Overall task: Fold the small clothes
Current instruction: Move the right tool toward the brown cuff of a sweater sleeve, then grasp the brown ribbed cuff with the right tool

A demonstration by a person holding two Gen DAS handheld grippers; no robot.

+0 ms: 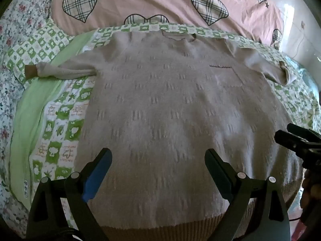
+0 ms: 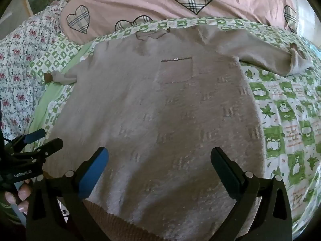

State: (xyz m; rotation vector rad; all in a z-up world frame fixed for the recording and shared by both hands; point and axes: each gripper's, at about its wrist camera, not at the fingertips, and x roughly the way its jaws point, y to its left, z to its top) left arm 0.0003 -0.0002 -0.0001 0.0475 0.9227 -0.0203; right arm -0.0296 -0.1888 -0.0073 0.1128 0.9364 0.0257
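Pink quilt behind sweater; green sheet beneath.

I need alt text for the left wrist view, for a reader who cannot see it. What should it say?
A beige knitted sweater lies flat and face up on a green checked sheet, sleeves spread to both sides, collar far from the camera. The open left claw hovers over its brown ribbed hem; the right claw enters at the right edge. A pink quilt with plaid hearts lies behind.
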